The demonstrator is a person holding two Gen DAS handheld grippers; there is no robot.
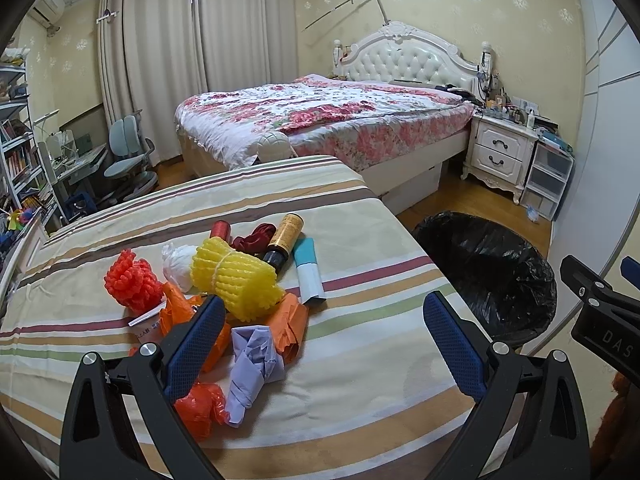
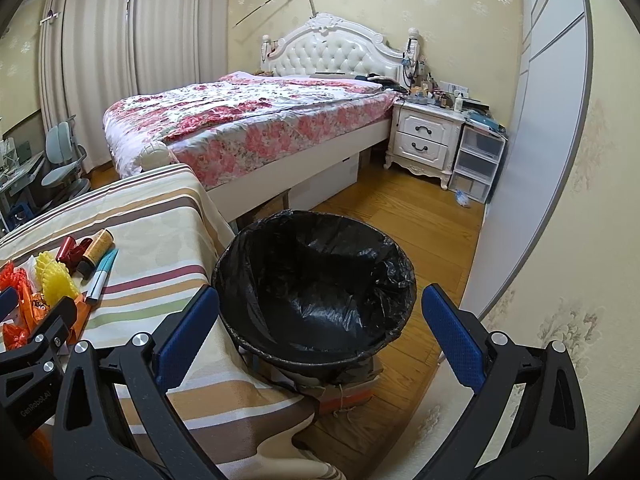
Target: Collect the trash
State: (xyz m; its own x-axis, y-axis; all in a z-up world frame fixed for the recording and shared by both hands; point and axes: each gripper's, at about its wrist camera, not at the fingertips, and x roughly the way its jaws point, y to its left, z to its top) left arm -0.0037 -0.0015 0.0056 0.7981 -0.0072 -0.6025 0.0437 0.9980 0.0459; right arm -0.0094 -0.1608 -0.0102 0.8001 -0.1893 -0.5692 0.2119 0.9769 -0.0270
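Left wrist view: left gripper (image 1: 326,344) spread wide, empty, hovering over trash pile (image 1: 224,300) on striped tabletop (image 1: 360,360); lilac wrapper (image 1: 256,364) nearest, at 7 o'clock from its midpoint. Best to descend, straddle one loose piece, pinch firmly.

Right wrist view: right gripper (image 2: 320,340) also apart, empty, above black-lined bin (image 2: 316,292); pile at 9 o'clock.
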